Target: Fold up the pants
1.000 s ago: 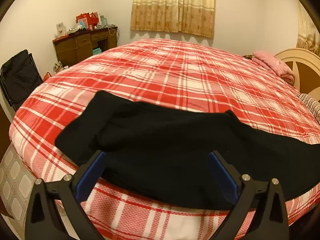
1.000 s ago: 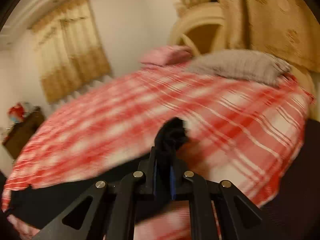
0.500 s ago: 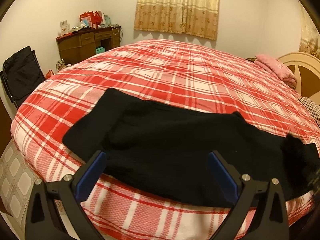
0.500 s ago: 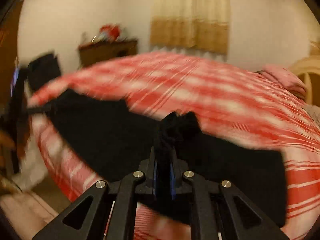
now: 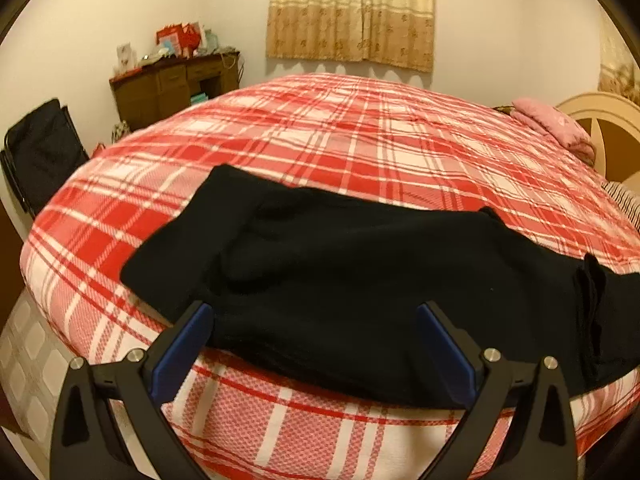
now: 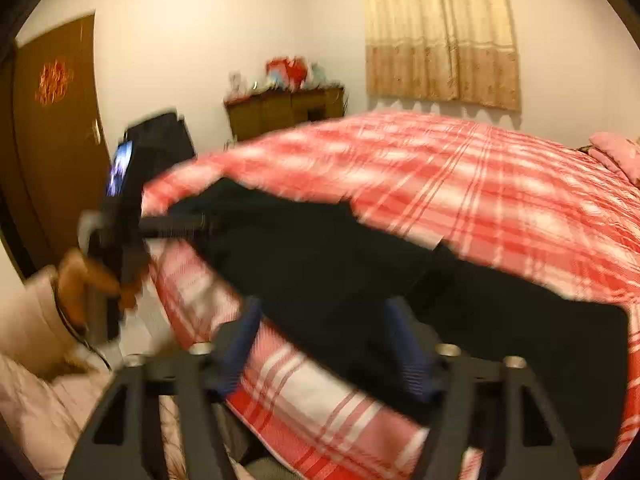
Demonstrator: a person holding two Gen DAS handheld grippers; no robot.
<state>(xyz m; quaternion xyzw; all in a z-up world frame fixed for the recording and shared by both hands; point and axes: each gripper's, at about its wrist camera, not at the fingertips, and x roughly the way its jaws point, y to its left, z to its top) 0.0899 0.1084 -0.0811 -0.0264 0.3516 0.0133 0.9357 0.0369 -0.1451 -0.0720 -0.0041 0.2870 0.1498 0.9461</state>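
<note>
Black pants (image 5: 360, 276) lie flat along the near edge of a bed with a red plaid cover (image 5: 360, 140). A folded-over flap (image 5: 596, 320) lies on their right end. My left gripper (image 5: 316, 344) is open and empty, just above the pants' near edge. In the right wrist view the pants (image 6: 360, 280) lie across the bed edge, and my right gripper (image 6: 324, 344) is open and empty above them. The left gripper's body (image 6: 120, 216) and the hand holding it show at the left there.
A wooden dresser (image 5: 172, 88) with clutter stands at the far wall. A black folding chair (image 5: 40, 152) is at the left, a pink pillow (image 5: 552, 124) and headboard (image 5: 600, 120) at the right. A brown door (image 6: 52, 128) shows at the left.
My right gripper carried the pants' end leftward over the rest, then opened and let it go. The fabric now lies folded over. The left gripper stayed open and nearly still.
</note>
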